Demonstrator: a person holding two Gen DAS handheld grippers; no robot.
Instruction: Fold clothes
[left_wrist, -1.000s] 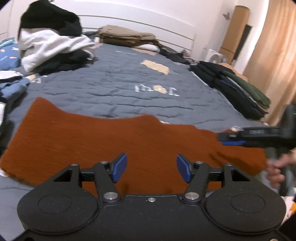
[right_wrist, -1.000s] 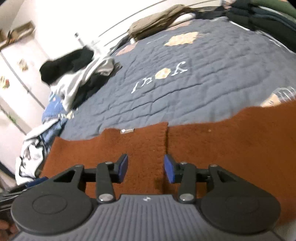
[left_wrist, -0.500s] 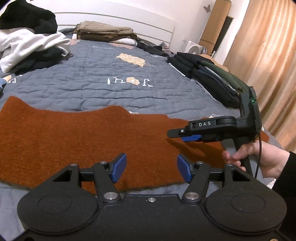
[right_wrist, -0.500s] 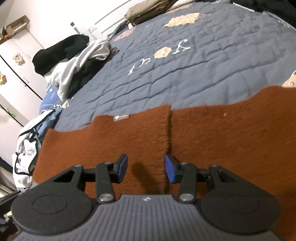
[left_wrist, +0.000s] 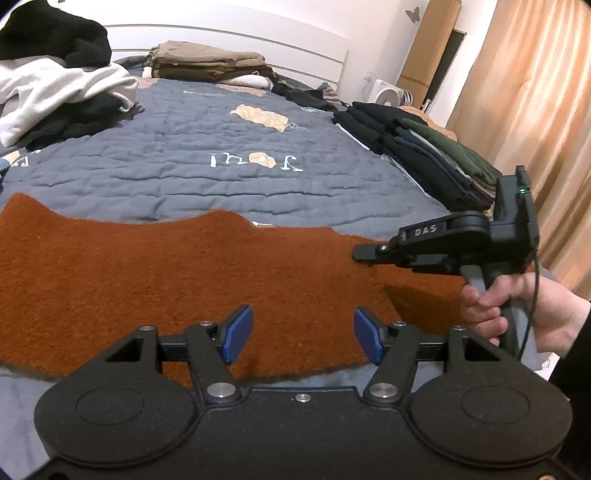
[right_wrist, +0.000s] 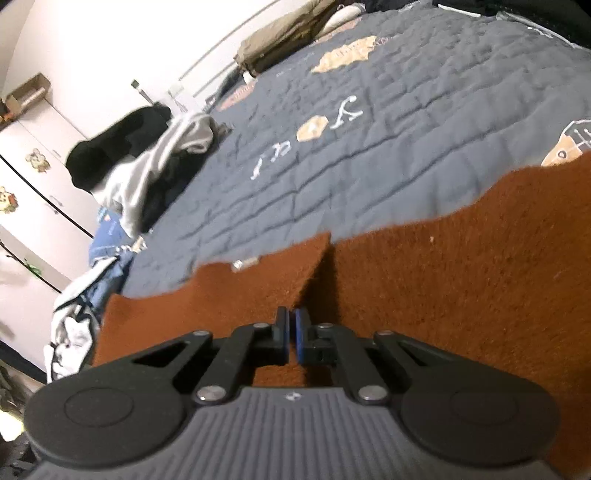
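A: State the position of the garment.

B: The rust-brown sweater (left_wrist: 177, 273) lies flat across the near end of the bed (left_wrist: 221, 177). Its near hem runs just beyond the left tool (left_wrist: 301, 338); its far edge is wavy, with bare quilt beyond toward 12 o'clock.

A: Tool states?

B: Left tool: released, blue pads (left_wrist: 236, 332) well apart, over the hem. Right tool (right_wrist: 291, 332): clenched on the sweater at the slit between two panels. In the left view the right tool (left_wrist: 369, 254) sits at 3 o'clock, gripped by a hand (left_wrist: 517, 310).

A: Boundaries?

B: Folded dark stack (left_wrist: 424, 162) along the bed edge at 2 o'clock; loose black-and-white pile (left_wrist: 55, 92) at 10 o'clock; tan folded stack (left_wrist: 207, 62) at 12 o'clock.

A: Materials?

B: Sweater: fuzzy, matte knit. Quilt: grey, stitched in ridged rows, with white lettering (left_wrist: 255, 160).
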